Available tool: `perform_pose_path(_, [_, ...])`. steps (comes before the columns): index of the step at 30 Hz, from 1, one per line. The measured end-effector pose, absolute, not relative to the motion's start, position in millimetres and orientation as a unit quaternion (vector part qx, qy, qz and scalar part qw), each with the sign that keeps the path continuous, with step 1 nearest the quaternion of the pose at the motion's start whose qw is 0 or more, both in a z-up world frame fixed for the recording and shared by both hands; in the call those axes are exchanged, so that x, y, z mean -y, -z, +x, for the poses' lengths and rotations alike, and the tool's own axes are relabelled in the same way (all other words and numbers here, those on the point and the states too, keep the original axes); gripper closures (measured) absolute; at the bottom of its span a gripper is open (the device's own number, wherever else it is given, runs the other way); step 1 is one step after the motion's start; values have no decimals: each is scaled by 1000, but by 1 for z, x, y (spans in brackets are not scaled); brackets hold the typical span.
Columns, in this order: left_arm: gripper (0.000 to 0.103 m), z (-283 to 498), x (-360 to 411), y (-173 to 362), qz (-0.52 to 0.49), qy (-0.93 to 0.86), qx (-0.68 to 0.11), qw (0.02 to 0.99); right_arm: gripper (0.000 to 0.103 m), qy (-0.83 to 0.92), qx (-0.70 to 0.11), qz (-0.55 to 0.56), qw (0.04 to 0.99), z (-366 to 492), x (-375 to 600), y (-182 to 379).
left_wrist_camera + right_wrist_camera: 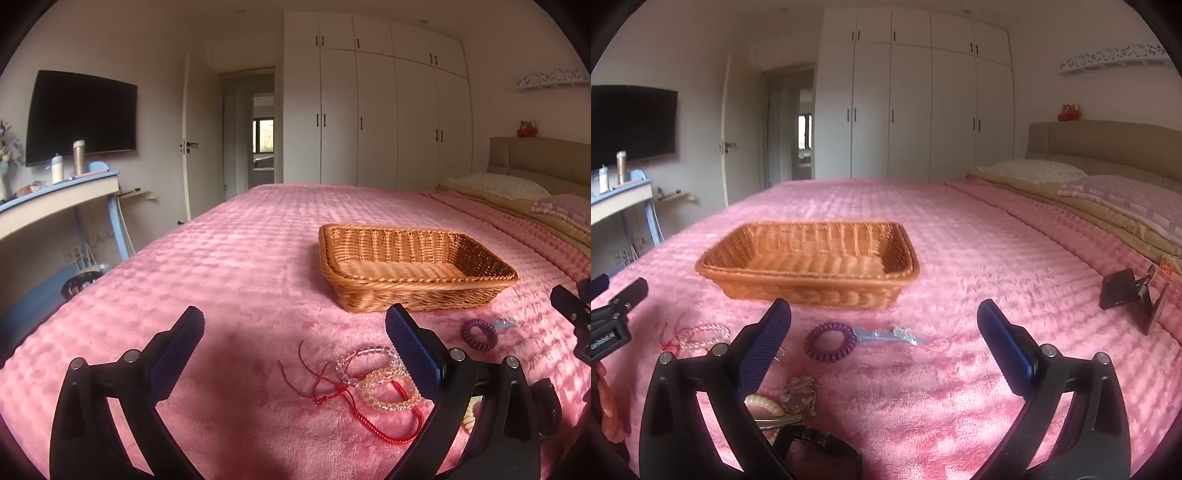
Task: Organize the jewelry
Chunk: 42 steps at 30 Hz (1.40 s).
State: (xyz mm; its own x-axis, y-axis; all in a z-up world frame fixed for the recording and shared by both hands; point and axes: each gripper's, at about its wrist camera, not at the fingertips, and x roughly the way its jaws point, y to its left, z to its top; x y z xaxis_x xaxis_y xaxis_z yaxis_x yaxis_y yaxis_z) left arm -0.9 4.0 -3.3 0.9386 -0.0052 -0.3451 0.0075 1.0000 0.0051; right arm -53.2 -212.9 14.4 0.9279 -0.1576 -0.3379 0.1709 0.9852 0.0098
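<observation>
An empty wicker basket [417, 271] [809, 264] sits on the pink bed. In front of it lie clear bead bracelets [384, 384] [703, 334] with a red cord bracelet [369, 421], a purple coil hair tie [479, 334] [830, 341], a light blue hair clip [886, 335], a pearl bracelet [764, 402] and a crystal piece [799, 397]. My left gripper [293, 326] is open just above the bead bracelets. My right gripper [884, 317] is open above the blanket near the hair tie. Both are empty.
A pink blanket [240, 266] covers the bed. A black folding stand [1130, 295] lies at the right. Pillows [1126, 199] and the headboard are at the far right. A desk [55, 199] with bottles stands left of the bed.
</observation>
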Motion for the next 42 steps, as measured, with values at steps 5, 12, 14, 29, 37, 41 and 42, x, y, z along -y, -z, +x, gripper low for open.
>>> perform_pose_path(5, [7,-9,-4,-2,3,3,-152,988,6,84,-144,14,986,-64,210,-19])
perform_pose_path(12, [8,-22,-2,-13,3,3,-112,994,6,84,-123,10,989,-73,207,-32])
perform_pose_path(14, [8,-24,2,-14,9,1,-104,995,6,82,-126,8,989,-72,207,-30])
perform_pose_path(29, [8,-21,8,-10,22,8,-108,994,6,78,-130,-5,988,-69,204,-24])
perform_pose_path(37, [8,-22,8,-9,26,8,-110,994,6,77,-140,-17,987,-66,203,-22])
perform_pose_path(41, [8,-22,8,-9,25,8,-110,994,6,78,-137,-17,987,-65,202,-22])
perform_pose_path(42, [8,-22,9,-9,26,8,-110,994,6,79,-138,-19,987,-65,202,-22])
